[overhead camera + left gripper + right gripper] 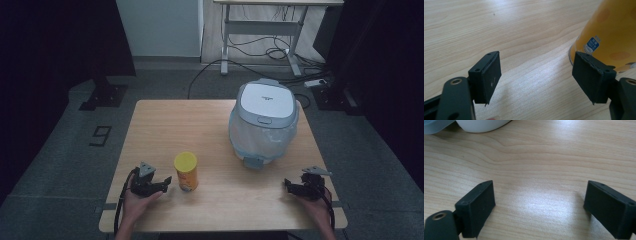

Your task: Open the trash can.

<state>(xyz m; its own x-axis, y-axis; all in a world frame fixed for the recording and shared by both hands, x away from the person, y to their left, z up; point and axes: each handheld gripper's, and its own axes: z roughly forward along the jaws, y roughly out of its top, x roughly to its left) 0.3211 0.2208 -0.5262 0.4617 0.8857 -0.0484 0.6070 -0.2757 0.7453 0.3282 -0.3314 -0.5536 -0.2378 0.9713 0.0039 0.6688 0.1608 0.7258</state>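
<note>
A yellow can with a yellow lid (186,171) stands upright near the front of the wooden table (200,125). My left gripper (165,183) lies just left of the can, open, its jaws spread with nothing between them. In the left gripper view (536,80) the can (606,37) rises right behind the right-hand jaw. A white bin with a grey-edged lid (263,117) and a clear bag liner stands at the back right. My right gripper (290,186) rests open near the front right edge. The right gripper view (539,207) looks over bare wood, the bin's base (481,125) at top left.
A small grey pedal (253,162) juts out at the bin's foot toward me. Beyond the table are a grey floor, a white desk frame (260,30) with cables, and dark curtains at both sides.
</note>
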